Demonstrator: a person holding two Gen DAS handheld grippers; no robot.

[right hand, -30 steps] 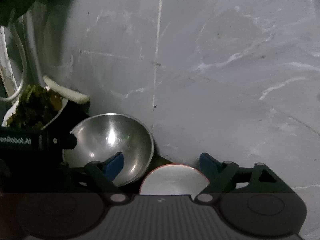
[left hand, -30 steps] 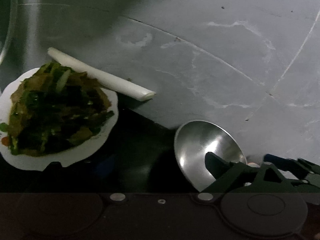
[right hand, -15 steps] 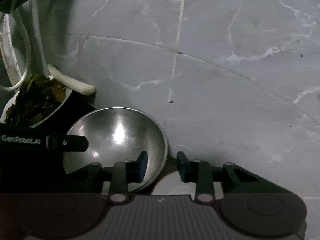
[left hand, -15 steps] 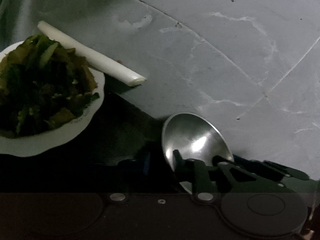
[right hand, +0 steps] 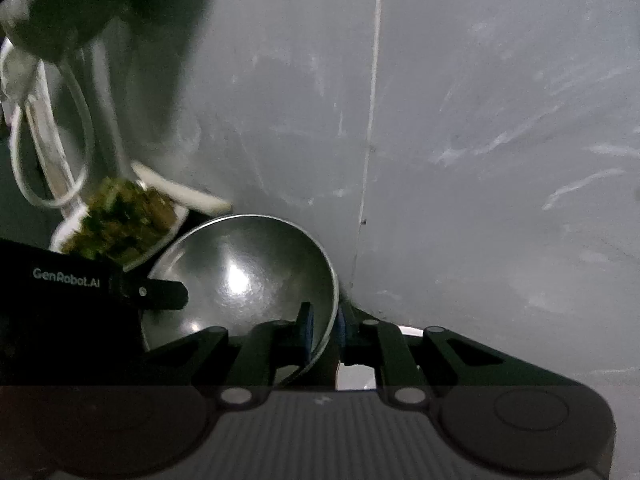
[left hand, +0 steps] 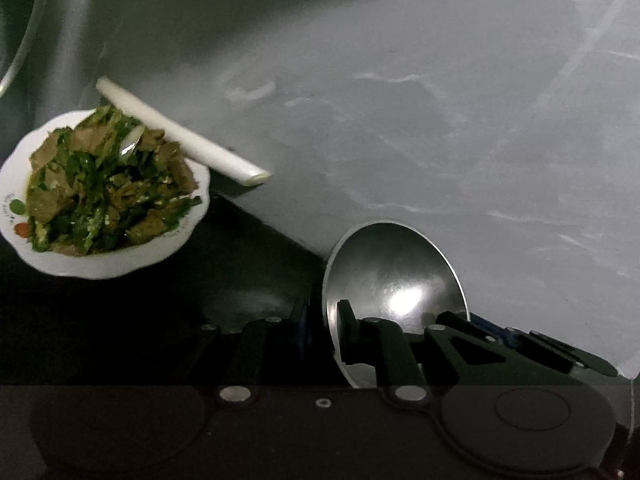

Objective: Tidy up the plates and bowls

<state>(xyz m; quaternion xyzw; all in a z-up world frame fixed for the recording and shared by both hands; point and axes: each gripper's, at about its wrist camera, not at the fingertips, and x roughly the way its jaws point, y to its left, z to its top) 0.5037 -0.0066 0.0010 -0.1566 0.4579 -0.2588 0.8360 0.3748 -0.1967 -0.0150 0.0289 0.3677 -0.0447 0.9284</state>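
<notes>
A shiny steel bowl [left hand: 396, 276] [right hand: 248, 272] hangs tilted between my two grippers, above a black surface. My left gripper [left hand: 325, 320] is closing its jaws on the bowl's left rim, one finger outside and one inside. My right gripper [right hand: 324, 328] is shut on the opposite rim, its blue pads pressing either side of the thin metal. Under the right gripper a white bowl [right hand: 356, 376] shows only as a pale patch. A white scalloped plate [left hand: 100, 268] heaped with cooked greens and meat sits to the left.
A white leek stalk [left hand: 180, 136] lies behind the plate on the grey marbled surface [left hand: 440, 120]. The black surface [left hand: 140, 320] carries the plate. A white cable [right hand: 24, 168] loops at the far left. The grey surface stretches away to the right.
Both grippers went from wide open to closed on opposite rims of the steel bowl. The bowl has since risen and tipped, and the white bowl is now mostly hidden under the right gripper.
</notes>
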